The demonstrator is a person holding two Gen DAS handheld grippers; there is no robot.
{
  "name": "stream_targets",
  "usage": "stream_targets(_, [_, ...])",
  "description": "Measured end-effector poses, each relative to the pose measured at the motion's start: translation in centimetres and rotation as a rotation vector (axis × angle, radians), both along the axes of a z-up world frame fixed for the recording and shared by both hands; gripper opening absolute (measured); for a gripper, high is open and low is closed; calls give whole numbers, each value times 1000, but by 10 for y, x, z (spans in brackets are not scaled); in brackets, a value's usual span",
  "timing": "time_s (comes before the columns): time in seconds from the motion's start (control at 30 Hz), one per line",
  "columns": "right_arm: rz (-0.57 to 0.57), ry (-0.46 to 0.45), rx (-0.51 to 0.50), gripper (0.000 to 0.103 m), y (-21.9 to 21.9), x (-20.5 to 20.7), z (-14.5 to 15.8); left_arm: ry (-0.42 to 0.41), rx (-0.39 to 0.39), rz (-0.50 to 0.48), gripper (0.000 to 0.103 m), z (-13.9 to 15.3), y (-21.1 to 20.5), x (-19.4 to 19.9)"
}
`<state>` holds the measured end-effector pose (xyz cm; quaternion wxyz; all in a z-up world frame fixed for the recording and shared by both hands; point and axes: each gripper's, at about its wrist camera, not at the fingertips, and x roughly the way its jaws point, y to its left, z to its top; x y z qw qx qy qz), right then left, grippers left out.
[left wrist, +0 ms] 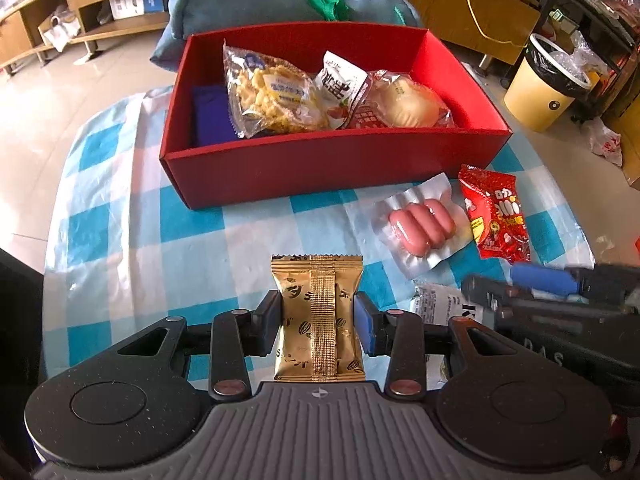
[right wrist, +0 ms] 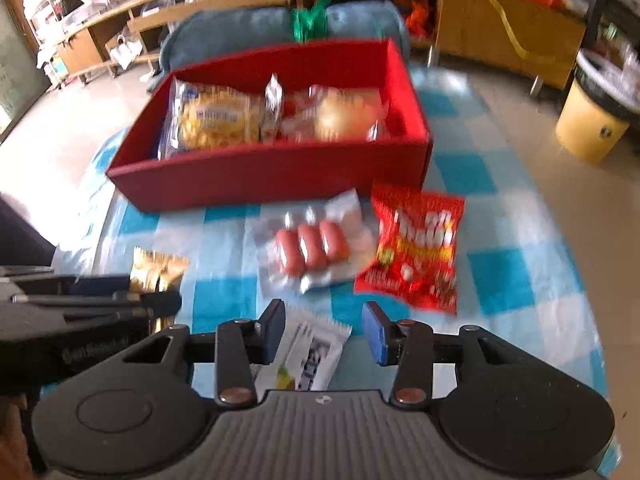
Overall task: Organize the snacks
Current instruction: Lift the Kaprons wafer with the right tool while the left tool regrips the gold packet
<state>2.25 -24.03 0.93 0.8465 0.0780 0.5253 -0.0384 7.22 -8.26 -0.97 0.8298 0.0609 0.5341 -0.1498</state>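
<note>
From the left tongs (left wrist: pixel 317 322), the gold packet (left wrist: pixel 318 316) stands between the two pads, which press its sides — a narrow grip. The foil looks slippery, so it may slide out on the way to the red box (left wrist: pixel 336 168) just ahead.

From the right tongs (right wrist: pixel 323 334), the picture is blurred. The white packet (right wrist: pixel 308 354) lies between the pads, but a gap shows on its right side — the jaws look open, holding nothing. Closing now could catch only a corner.
</note>
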Motion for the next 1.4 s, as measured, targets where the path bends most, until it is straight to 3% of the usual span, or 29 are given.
stream_targets(0.23, [-76,91,72,42,0,1,-24,33,-5,4,47,-4,1,1])
stream_targets(0.57, [-86,104,85,49,16,5,-33,74,-1,62,43,-16,13,10])
stream_targets(0.63, [-88,103,95,50,16,4,-32,115,-33,102,51,-21,19,17])
stream_targets(0.7, [-91,83,122,50,15,2,-27,150,-74,146,53,-24,28,22])
stream_targets(0.83, [-60,69,104,57,21,-1,-22,106,-79,165,66,-16,31,22])
stream_targets(0.97, [-12,116,72,58,36,1,-37,117,-88,163,68,-19,22,25])
stream_targets(1.07, [19,88,17,58,43,1,-42,125,-65,172,72,-27,13,30])
stream_targets(1.1, [31,83,-6,53,44,1,-41,128,-53,176,72,-30,12,31])
stream_targets(1.23, [12,99,-14,52,28,-5,-40,142,-13,188,65,-44,8,35])
stream_targets(1.3, [-8,91,-17,52,18,-11,-38,125,7,173,52,-42,5,32])
stream_targets(1.4, [-36,65,3,52,5,-18,-30,122,1,169,48,-41,4,31])
